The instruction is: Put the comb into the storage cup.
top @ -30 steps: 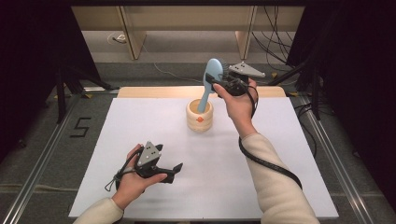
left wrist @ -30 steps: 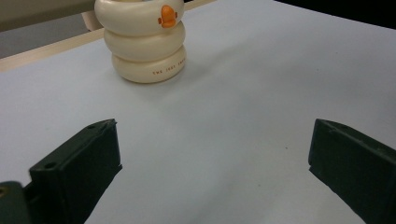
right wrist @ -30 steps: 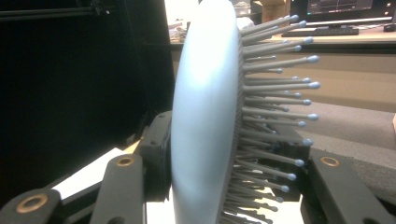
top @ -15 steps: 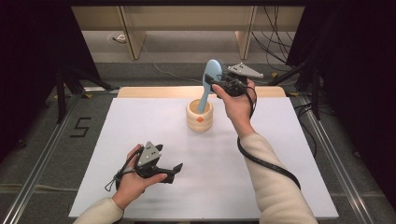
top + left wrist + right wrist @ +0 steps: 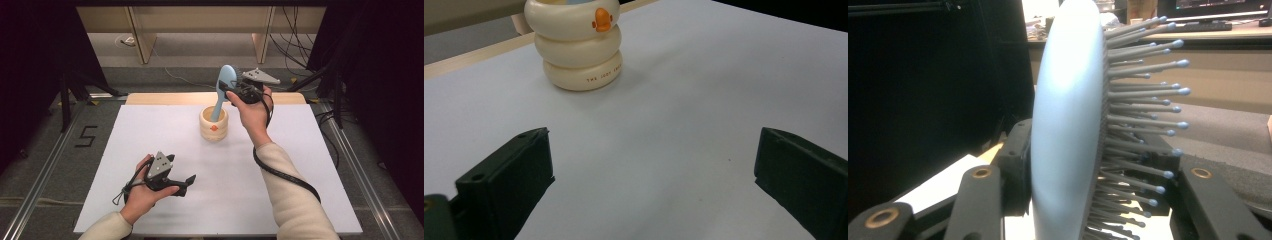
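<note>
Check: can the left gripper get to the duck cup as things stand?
Probably yes. The left gripper is open with bare table between it and the cup. But the right gripper holds the brush standing in the cup, crowding it from above.

Both arms wear cream long sleeves [image 5: 292, 200]. Each hand carries a black gripper, the left gripper [image 5: 186, 181] and the right gripper [image 5: 226, 89], with a grey three-cornered plate [image 5: 161, 163] behind the fingers [image 5: 509, 180]. Brass-coloured screws [image 5: 981, 173] sit below the fingers, and a black cable [image 5: 280, 172] trails back.

Light-blue hairbrush [image 5: 224, 85] upright, handle down in cream duck-beaked holder [image 5: 213, 125].
</note>
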`<state>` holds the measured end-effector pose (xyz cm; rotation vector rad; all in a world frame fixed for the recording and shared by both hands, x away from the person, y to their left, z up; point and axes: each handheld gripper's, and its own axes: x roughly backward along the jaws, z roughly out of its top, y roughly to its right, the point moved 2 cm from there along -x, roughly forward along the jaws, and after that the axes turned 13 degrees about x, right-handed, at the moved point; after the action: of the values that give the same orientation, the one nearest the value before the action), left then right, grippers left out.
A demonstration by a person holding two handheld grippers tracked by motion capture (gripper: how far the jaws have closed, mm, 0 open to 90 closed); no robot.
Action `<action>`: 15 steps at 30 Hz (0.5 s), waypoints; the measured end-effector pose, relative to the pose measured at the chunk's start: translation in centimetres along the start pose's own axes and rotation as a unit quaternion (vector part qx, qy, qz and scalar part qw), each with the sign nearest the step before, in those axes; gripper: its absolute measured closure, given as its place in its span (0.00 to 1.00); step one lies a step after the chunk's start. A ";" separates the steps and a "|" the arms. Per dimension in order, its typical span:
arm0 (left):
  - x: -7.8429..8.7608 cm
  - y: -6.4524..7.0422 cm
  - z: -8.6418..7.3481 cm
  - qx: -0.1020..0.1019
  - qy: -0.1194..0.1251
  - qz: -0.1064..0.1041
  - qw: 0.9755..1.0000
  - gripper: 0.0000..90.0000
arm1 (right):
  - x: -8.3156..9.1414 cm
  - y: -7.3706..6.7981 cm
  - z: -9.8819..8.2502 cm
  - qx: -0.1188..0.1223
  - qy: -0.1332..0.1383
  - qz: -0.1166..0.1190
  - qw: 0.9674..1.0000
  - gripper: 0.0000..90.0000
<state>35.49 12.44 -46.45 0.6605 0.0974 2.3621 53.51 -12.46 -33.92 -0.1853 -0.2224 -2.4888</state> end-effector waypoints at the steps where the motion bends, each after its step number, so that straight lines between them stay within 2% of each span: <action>1: 0.0 0.0 0.0 0.001 0.000 0.000 1.000 0.02 | 0.0 0.0 0.0 -0.001 0.001 -0.001 1.000 0.57; 15: -0.1 0.2 -0.1 -0.003 -0.003 -0.003 1.000 0.02 | -0.5 -0.4 -0.1 -0.001 0.001 -0.001 1.000 0.57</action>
<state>35.42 12.20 -46.55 0.6638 0.0891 2.3546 53.68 -11.88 -34.17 -0.1832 -0.2183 -2.4908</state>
